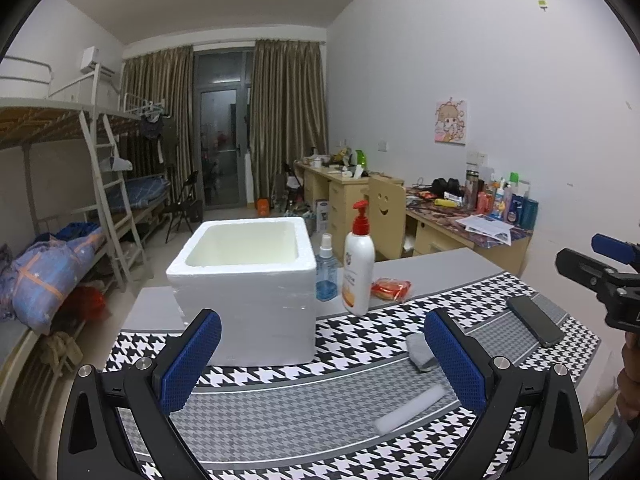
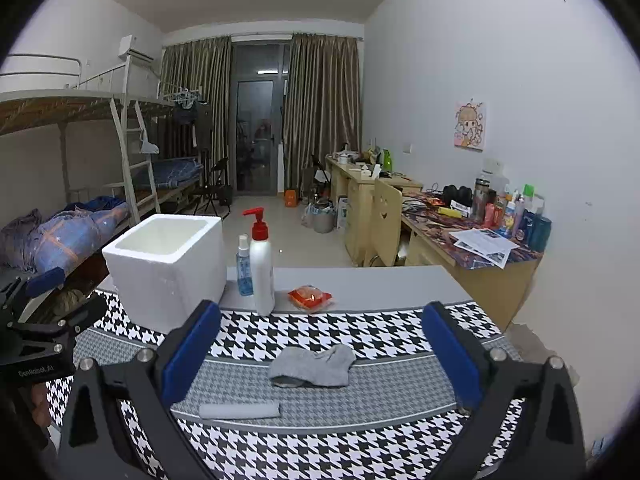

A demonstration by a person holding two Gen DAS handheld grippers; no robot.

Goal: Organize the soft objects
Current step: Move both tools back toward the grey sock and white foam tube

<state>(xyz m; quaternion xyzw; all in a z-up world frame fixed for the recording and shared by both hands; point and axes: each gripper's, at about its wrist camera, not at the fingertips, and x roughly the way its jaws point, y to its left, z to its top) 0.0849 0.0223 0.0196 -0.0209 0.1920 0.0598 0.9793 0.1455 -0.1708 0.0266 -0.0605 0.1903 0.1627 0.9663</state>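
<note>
A grey sock lies crumpled on the houndstooth mat, just ahead of my right gripper, whose blue pads stand wide open and empty. Nearer and to the left lies a pale rolled strip. In the left wrist view the sock is half hidden behind the right finger, and the strip lies between the fingers. My left gripper is open and empty, facing the white foam box, which stands open-topped and looks empty. The same foam box stands at the left in the right wrist view.
Behind the mat stand a white pump bottle, a blue spray bottle and a red packet. A black phone lies at the mat's right end. Bunk beds are to the left and cluttered desks to the right.
</note>
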